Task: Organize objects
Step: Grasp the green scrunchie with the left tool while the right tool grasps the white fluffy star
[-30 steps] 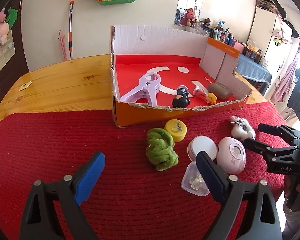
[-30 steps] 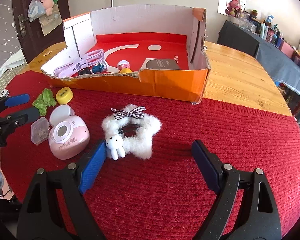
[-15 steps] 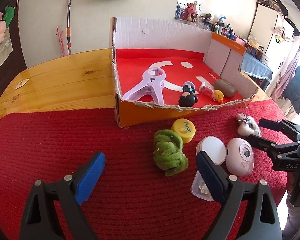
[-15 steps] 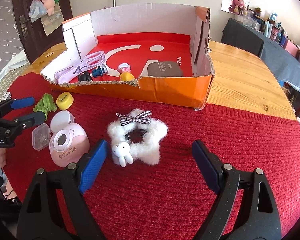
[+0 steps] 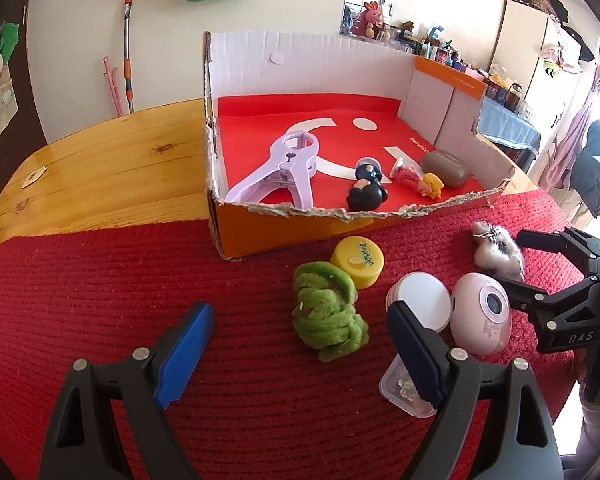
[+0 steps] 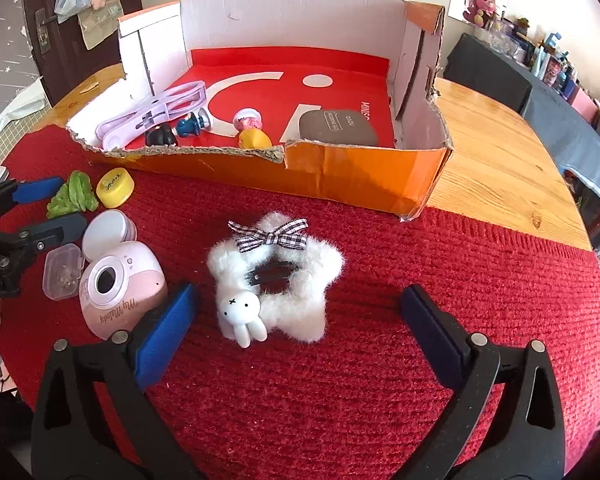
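A green scrunchie (image 5: 328, 316) lies on the red mat just ahead of my left gripper (image 5: 300, 340), whose jaws are closing without touching it. A white fluffy star hair clip (image 6: 276, 280) with a checked bow and a small rabbit lies between the fingers of my right gripper (image 6: 300, 322). Those jaws are opening and the pads stand clear of it. An orange cardboard box (image 5: 380, 222) behind them holds a lilac clamp (image 5: 288, 172), small figurines and a grey case (image 5: 446, 168).
A yellow lid (image 5: 358, 262), a white round jar (image 5: 420, 300), a pink round device (image 6: 120, 292) and a small clear box (image 6: 62, 272) sit between the grippers. The wooden table (image 6: 492, 160) shows beyond the red mat (image 6: 460, 248). The box walls stand high at the back.
The right jaws have spread wider around the fluffy clip. The left jaws have narrowed a little, and the green scrunchie now sits closer between them.
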The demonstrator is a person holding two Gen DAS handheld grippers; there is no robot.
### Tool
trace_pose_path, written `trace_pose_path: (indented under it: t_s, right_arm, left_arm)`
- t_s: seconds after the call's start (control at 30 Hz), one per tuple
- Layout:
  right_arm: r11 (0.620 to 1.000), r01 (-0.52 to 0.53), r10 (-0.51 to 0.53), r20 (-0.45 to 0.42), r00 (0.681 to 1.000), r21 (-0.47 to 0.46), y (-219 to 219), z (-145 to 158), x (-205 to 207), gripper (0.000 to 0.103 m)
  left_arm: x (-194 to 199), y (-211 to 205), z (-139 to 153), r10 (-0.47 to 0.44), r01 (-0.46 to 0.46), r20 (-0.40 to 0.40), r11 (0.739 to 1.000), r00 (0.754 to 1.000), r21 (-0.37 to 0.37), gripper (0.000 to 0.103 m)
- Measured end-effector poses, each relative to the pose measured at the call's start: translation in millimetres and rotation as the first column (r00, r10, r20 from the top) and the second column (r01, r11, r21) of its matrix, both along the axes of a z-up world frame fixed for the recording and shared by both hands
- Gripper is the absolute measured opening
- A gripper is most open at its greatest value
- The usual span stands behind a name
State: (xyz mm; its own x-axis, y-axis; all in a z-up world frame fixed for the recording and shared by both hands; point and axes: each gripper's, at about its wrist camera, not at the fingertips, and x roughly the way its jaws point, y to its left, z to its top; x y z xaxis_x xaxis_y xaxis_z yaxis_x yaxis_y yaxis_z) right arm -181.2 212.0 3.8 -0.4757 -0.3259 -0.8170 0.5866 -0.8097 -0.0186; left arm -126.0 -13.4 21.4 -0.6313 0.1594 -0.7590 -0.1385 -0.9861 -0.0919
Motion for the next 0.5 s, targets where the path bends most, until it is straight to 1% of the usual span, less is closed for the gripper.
trace_pose_path:
  t_s: [0.1, 0.23, 0.33, 0.5]
  right_arm:
    - [1.000, -0.001, 0.001, -0.002, 1.000, 0.002, 0.1, -0.4, 0.9, 0.103]
    - [1.000, -0.003, 0.003, -0.001, 1.000, 0.001, 0.4, -0.4, 0.8, 0.103]
    - [1.000, -0.006, 0.006, 0.001, 1.000, 0.001, 0.4, -0.4, 0.7, 0.103]
    - [1.000, -0.012, 0.012, 0.007, 1.000, 0.002, 0.1, 0.0, 0.0, 0.103]
  left_arm:
    - [0.2, 0.6, -0.4, -0.002, 0.002, -0.002, 1.000, 1.000, 0.002, 0.089]
    - [-1.1, -2.0, -0.3, 0.002, -0.002, 0.006, 1.000, 1.000, 0.027, 0.090]
    - [-2.3, -2.1, 0.1, -0.009, 0.008, 0.021, 1.000, 1.000, 0.023, 0.091]
    - [-1.8, -2.0, 0.9, -0.007, 0.007, 0.016, 1.000, 1.000, 0.015, 0.091]
